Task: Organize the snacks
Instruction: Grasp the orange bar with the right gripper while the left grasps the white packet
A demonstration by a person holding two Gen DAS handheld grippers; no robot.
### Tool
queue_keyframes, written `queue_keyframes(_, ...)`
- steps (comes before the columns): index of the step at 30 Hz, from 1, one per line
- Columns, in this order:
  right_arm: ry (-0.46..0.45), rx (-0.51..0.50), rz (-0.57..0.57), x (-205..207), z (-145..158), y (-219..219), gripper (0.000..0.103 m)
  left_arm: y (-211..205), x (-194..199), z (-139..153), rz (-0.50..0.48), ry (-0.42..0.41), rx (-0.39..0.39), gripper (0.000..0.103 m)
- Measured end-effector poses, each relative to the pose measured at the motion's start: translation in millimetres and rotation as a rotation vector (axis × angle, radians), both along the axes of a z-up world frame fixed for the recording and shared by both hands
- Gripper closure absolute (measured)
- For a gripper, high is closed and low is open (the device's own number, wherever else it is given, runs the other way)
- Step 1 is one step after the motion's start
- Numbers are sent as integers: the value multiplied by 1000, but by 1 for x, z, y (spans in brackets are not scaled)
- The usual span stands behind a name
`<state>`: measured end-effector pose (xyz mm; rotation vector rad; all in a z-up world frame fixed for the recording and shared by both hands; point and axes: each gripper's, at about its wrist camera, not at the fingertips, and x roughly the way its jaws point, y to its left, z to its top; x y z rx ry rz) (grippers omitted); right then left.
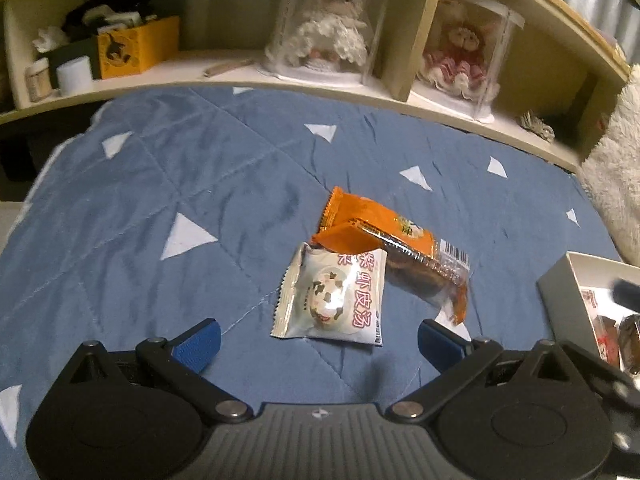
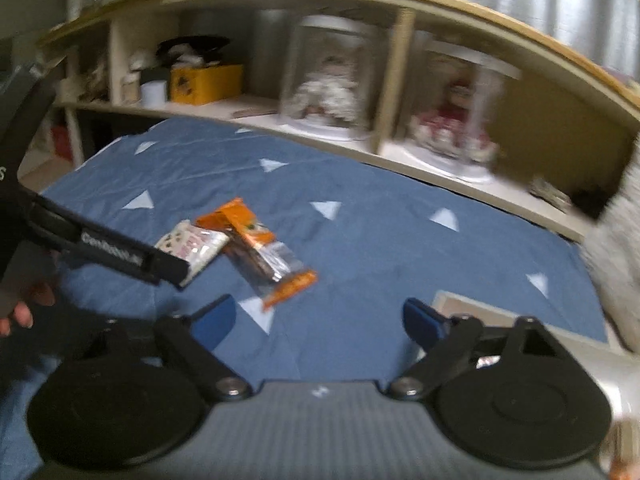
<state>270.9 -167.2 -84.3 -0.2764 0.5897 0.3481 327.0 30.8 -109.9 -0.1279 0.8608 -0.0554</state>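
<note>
On blue quilt point(image 1: 168, 184): white packet point(image 1: 332, 300) touching orange packet point(image 1: 384, 236); left tool point(image 1: 319, 340) spread wide.

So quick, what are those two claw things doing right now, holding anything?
Left gripper: open, holding nothing, just short of the white packet.
Right gripper: open, holding nothing, over the blue quilt.

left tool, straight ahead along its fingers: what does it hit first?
Most likely the white soup packet, lying just ahead between the open left tool fingers, with the orange snack pack partly overlapping its far edge. Depth is uncertain in fisheye.
</note>
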Motion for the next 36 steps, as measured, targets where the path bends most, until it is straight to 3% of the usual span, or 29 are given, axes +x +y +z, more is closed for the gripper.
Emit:
queue_keyframes(5, -15, -145, 159, 31, -9, 30, 20, 6, 4, -6, -13, -9, -1, 0)
queue_keyframes(8, 29, -197, 237, 53, -16, 39, 23, 10, 9, -7, -16, -14, 17, 3)
queue_keyframes(13, 89, -240, 286, 81, -29, 44, 28, 15, 22, -5, -12, -37, -48, 9)
queue_keyframes(17, 92, -210, 298, 90, -33, 44, 28, 7, 30, -6, -24, -40, -35, 14)
queue_keyframes(20, 118, -186, 324, 89, -35, 42, 41, 3, 33, -10, -22, -25, -8, 20)
queue_keyframes(25, 194, -150, 262, 81, -30, 41, 47, 2, 32, -12, -17, -25, 25, 28)
queue_keyframes(29, 286, -91, 202, 61, -25, 33, 47, 6, 28, -11, -27, -26, 15, 39)
queue_keyframes(33, 380, -43, 221, 42, -20, 28, 46, 11, 26, -9, -18, -13, -27, 40)
queue_keyframes(36, 421, 29, 247, 41, -14, 24, 33, 14, 25, -7, 3, 9, -61, 39)
